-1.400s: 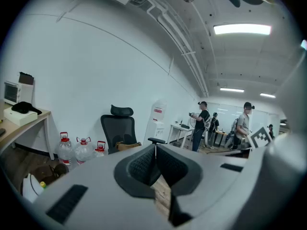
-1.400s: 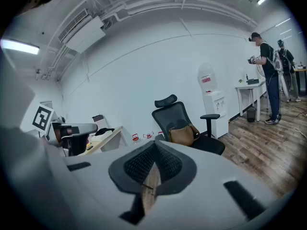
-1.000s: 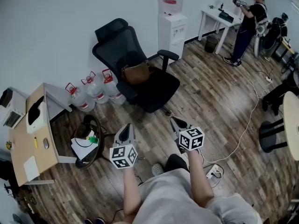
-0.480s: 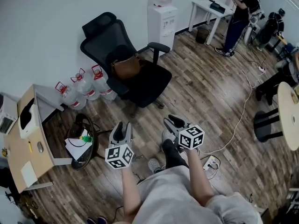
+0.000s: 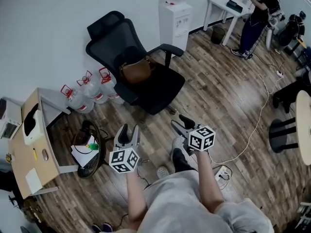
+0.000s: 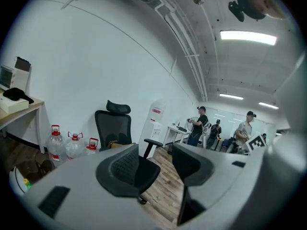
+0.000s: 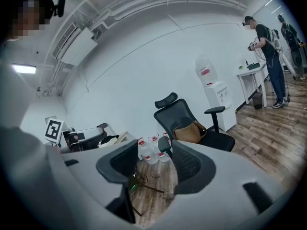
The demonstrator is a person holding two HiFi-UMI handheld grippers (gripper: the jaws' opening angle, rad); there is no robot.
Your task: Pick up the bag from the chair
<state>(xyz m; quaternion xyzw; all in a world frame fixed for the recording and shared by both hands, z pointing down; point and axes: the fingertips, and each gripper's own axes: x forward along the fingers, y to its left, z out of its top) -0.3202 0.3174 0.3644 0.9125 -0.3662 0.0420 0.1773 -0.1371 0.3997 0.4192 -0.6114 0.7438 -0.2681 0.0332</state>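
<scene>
The floor (image 5: 218, 91) is made of brown wood planks, and the wall (image 5: 48, 33) is plain white. A white water cooler (image 5: 176, 18) stands against the wall. Three big water jugs (image 5: 92, 92) with red caps sit on the floor farther left. A wooden desk (image 5: 19, 164) is at the left side. A person (image 5: 260, 16) stands at a small white table (image 5: 221, 8) far off. Long lights (image 6: 248, 36) shine on the ceiling.

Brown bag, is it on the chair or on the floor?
On the chair. The brown bag rests on its seat, leaning against the backrest.
</scene>
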